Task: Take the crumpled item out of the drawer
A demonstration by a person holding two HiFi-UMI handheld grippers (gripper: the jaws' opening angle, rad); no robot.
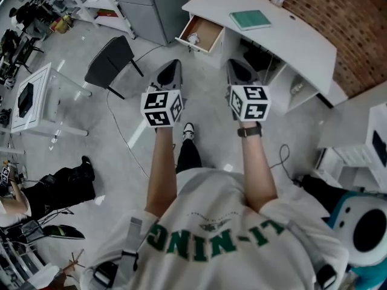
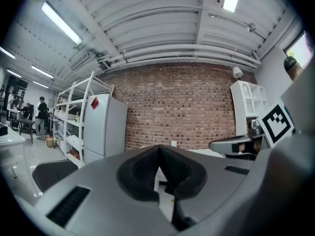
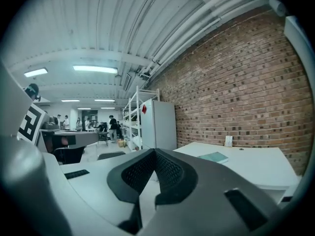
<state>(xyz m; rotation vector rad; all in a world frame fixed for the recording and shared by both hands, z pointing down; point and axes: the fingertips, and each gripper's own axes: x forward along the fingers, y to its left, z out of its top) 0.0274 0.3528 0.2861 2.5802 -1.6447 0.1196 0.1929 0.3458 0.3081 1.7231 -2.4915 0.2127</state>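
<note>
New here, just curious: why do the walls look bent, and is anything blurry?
Left gripper view: wide lens bows the brick wall, corners go black. Right gripper view: same bulge; the right claw looks fairly sharp. Head view: evenly lit, sharp.

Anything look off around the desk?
Only the drawer at the white desk's end: it stands pulled open, with a crumpled white item lying near its front. The green book lies flat on top. Nothing looks spilled or damaged.
</note>
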